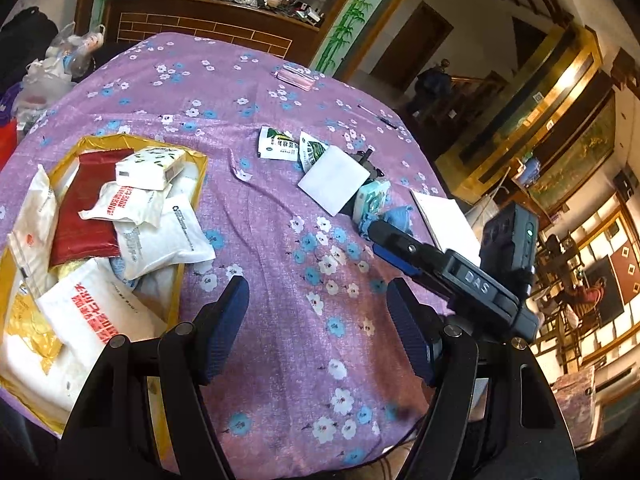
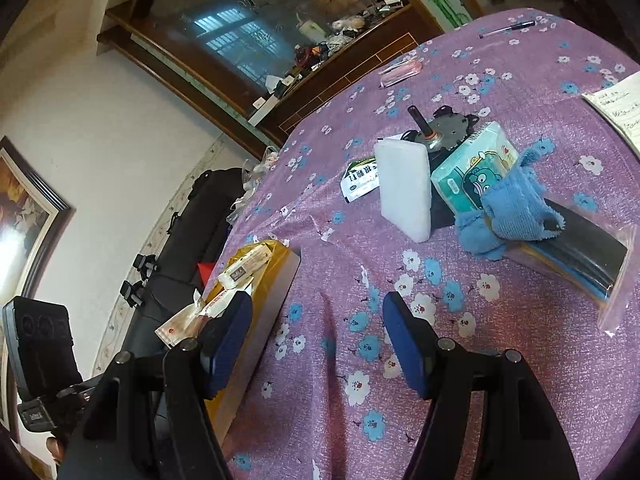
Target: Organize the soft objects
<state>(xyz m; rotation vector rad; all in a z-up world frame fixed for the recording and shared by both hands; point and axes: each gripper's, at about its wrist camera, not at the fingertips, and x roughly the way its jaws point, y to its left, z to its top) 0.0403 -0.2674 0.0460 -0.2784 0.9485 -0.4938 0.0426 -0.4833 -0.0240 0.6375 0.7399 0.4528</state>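
Note:
A gold box [image 1: 188,216] at the table's left holds several soft white packets and a red pouch [image 1: 86,208]; its side shows in the right wrist view [image 2: 272,280]. Mid-table lie a white foam pad [image 1: 334,180] [image 2: 404,188], a teal tissue pack [image 1: 372,198] [image 2: 476,168], a blue cloth [image 1: 394,216] [image 2: 516,208] and green-white sachets [image 1: 280,144] [image 2: 360,178]. My left gripper [image 1: 318,308] is open and empty above the cloth-covered table. My right gripper [image 2: 318,324] is open and empty, right of the box, short of the pile.
A grey motor [image 2: 448,128] stands behind the foam pad. A bagged dark flat item [image 2: 580,256] lies under the blue cloth. A notepad [image 2: 616,108], a pen [image 2: 506,30] and a pink packet [image 2: 400,70] lie farther out. A cluttered wooden counter [image 1: 224,8] stands beyond the table.

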